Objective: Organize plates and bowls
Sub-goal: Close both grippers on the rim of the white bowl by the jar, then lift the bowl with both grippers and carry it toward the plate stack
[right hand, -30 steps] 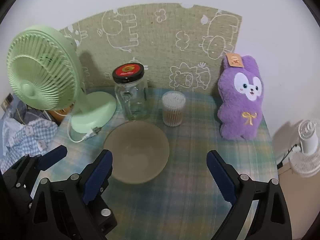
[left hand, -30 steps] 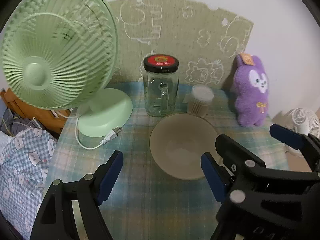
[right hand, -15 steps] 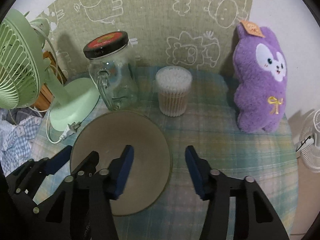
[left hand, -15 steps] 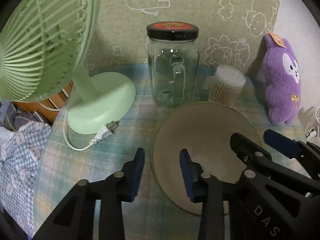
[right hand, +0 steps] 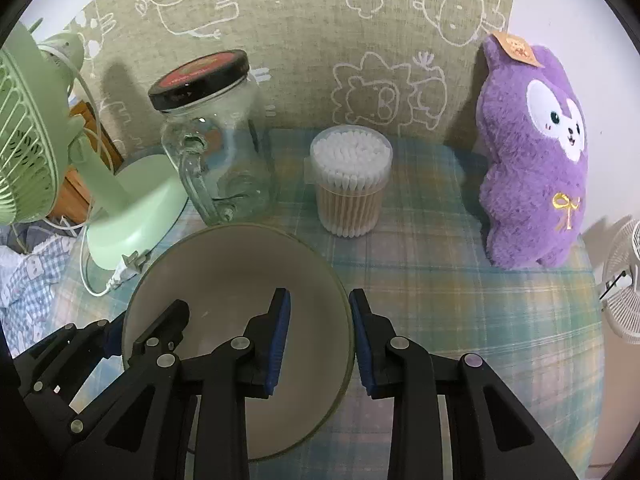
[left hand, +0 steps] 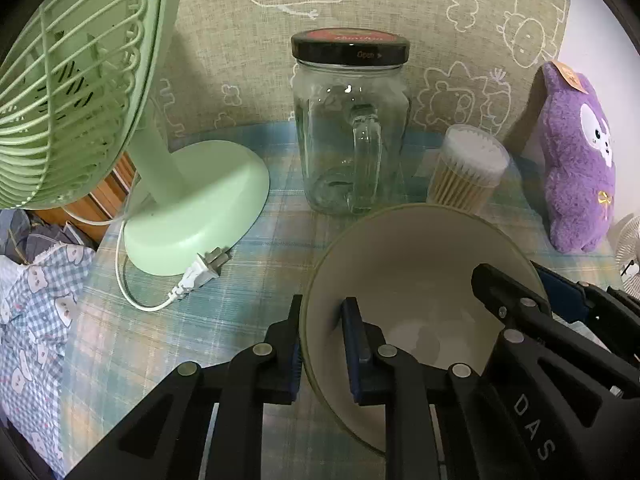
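Observation:
A beige bowl [left hand: 420, 264] [right hand: 224, 272] stands on the checked tablecloth [left hand: 248, 264], in front of the glass jar. My left gripper [left hand: 322, 308] is shut on the bowl's left rim, one blue pad outside the wall and one inside. My right gripper [right hand: 319, 296] straddles the bowl's right rim and its jaws are closing. Its outer pad is at the rim, while its inner pad still stands off the wall. Each gripper also shows at the edge of the other wrist view.
Behind the bowl stand a lidded glass jar [left hand: 350, 136], a tub of cotton swabs [right hand: 350, 184] and a purple plush toy [right hand: 536, 160]. A green fan [left hand: 72, 80] with a loose plug [left hand: 204, 270] stands at the left. A small white fan [right hand: 624, 280] is off the table's right edge.
Both grippers came down and forward onto the bowl. Their jaws went from wide open to narrow, the left one closing onto the left rim and the right one around the right rim.

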### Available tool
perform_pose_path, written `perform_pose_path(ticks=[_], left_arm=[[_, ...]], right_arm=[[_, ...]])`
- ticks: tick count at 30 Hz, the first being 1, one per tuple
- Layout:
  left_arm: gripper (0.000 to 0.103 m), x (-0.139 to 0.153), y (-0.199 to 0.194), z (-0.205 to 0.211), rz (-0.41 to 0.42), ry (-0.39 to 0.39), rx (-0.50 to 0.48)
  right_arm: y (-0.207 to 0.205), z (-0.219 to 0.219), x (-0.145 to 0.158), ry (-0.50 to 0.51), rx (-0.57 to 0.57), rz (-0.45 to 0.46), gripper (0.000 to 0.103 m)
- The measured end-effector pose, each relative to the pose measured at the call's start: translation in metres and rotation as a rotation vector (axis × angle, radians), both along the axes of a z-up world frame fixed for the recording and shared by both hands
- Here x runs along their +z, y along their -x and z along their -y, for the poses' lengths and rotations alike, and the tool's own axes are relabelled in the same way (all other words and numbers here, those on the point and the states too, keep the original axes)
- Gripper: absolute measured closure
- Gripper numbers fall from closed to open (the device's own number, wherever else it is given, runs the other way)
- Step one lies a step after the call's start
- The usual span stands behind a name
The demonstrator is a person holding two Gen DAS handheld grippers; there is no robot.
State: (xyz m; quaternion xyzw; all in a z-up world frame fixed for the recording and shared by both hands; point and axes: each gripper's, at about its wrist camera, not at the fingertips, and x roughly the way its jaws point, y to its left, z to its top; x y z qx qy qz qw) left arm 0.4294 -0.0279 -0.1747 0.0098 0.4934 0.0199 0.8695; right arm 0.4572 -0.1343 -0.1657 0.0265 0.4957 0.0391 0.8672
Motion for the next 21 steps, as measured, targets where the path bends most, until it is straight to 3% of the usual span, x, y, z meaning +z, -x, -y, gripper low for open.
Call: perform_pose_path(ticks=[2, 7, 21], left_arm=[[0.088, 0.0, 0.0, -0.001, -0.006, 0.003, 0.002], [0.089, 0.003, 0.005, -0.003, -0.013, 0.009, 0.006], [0.089, 0.051, 0.049, 0.005, 0.014, -0.002, -0.04]], right_arm=[[0.0, 0.001, 0.0, -0.004, -0.006, -0.007, 0.07], [0.002, 0.001, 0.003, 0.021, -0.015, -0.02, 0.084], [0.05, 0.003, 0.048, 0.025, -0.045, 0.011, 0.084]])
